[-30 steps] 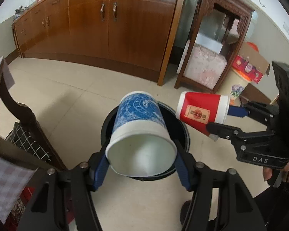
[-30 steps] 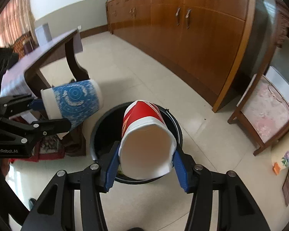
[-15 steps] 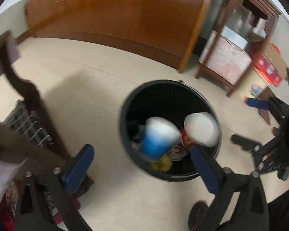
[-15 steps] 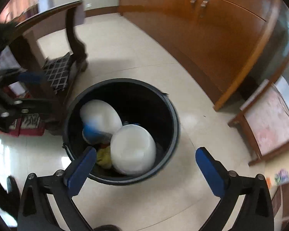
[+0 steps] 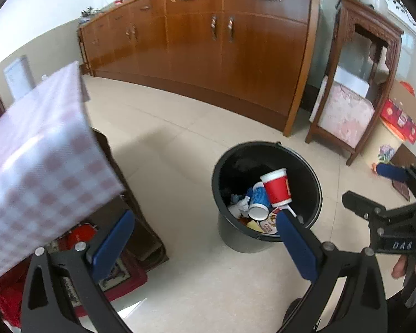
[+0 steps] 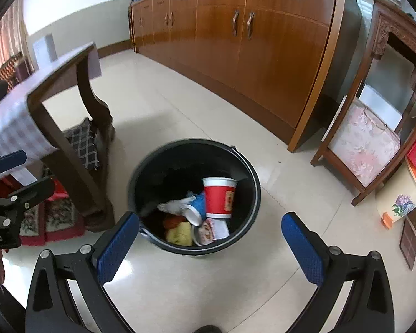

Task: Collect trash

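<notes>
Both our grippers, left [image 5: 205, 238] and right [image 6: 210, 240], gape wide, holding nothing. Red cup [image 6: 219, 197] and blue cup [image 6: 197, 206] lie in the bin [image 6: 249, 172] just ahead, probably resting on other trash.

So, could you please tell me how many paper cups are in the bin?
2: the red cup stands against the black bin's right wall, and the blue cup lies left of it. Others may be buried.

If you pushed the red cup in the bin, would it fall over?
Probably: the red cup stands on loose trash inside the black bin, leaning by the blue cup. It looks like paper, so likely light and easily squashed.
</notes>
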Motion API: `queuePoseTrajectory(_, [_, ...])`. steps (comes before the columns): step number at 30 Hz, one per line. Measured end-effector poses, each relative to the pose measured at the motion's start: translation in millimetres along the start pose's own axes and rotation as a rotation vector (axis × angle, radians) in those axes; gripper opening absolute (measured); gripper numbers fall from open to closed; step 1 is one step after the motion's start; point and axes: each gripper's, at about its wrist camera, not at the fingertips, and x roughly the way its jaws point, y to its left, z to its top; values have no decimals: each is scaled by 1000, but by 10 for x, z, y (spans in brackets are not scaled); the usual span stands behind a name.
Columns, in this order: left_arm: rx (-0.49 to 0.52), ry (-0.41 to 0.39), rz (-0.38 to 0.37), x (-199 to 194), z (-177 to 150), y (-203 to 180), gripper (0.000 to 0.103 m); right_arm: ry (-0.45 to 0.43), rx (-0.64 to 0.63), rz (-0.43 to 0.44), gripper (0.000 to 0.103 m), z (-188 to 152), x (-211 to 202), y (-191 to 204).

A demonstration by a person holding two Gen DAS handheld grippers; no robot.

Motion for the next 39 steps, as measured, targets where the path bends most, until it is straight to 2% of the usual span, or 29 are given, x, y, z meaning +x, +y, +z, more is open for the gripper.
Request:
queuePoseTrajectory(6, [2,-53,44,-340,18,38,103,-40,7,20,103,37,-333,232])
queuePoseTrajectory(13, [-21,-106,74,-793,27,80,103,-100,17,24,103,66,-903,413])
queuePoseTrajectory(21, [-57,-182,92,-1517,32,115,103,-182,-3,-35,103,48,-1671,617])
queuePoseTrajectory(26, [-50,-244,139,-2007,-1,96,103,-236,-22,-40,103,-28,-2090,747])
queuePoseTrajectory(31, [-125,-319,164,-2430,-105,185,103,-283,-34,-30,103,-84,-2462,844])
queuePoseTrajectory(34, [-185,-346,153,-2570,-213,251,103,-304,-38,-37,103,-119,-2654,897])
queuePoseTrajectory(39, [-146,-378,179,-2703,-271,229,103,-341,-29,-45,103,-149,-2829,949])
